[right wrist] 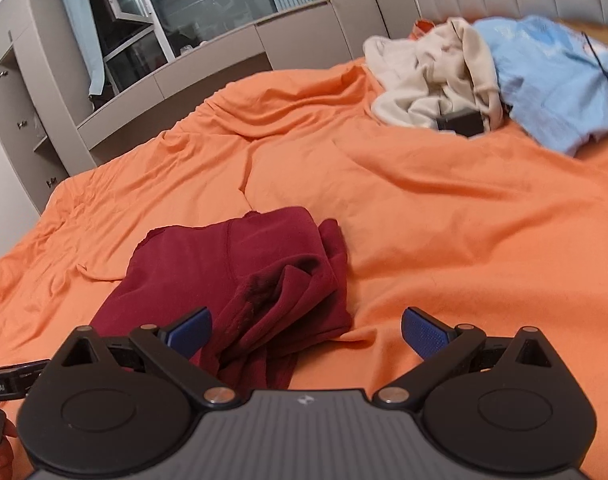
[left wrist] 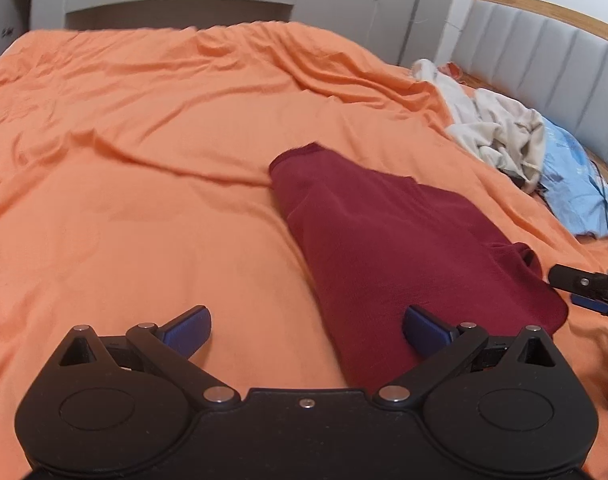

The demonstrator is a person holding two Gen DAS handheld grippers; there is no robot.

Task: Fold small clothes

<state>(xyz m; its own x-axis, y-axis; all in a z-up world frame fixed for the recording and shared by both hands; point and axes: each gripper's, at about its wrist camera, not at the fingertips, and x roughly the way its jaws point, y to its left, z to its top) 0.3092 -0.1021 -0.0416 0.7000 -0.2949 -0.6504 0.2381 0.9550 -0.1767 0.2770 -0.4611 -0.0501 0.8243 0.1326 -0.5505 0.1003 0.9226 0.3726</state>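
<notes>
A dark red garment (left wrist: 387, 236) lies folded in a long strip on the orange bedsheet (left wrist: 144, 160). My left gripper (left wrist: 307, 330) is open and empty, just above the sheet at the garment's near left edge. The right gripper's tip (left wrist: 583, 284) shows at the far right of the left wrist view, beside the garment's rumpled end. In the right wrist view the garment (right wrist: 240, 276) lies bunched ahead and to the left. My right gripper (right wrist: 307, 330) is open and empty over the garment's near edge and the sheet (right wrist: 443, 220).
A pile of cream clothes (right wrist: 431, 76) and a light blue garment (right wrist: 543, 76) lie by the padded headboard (left wrist: 543, 56). A small black box (right wrist: 461, 122) and a black cable (left wrist: 607, 208) lie near them. Grey cabinets (right wrist: 24, 112) and a window line the far wall.
</notes>
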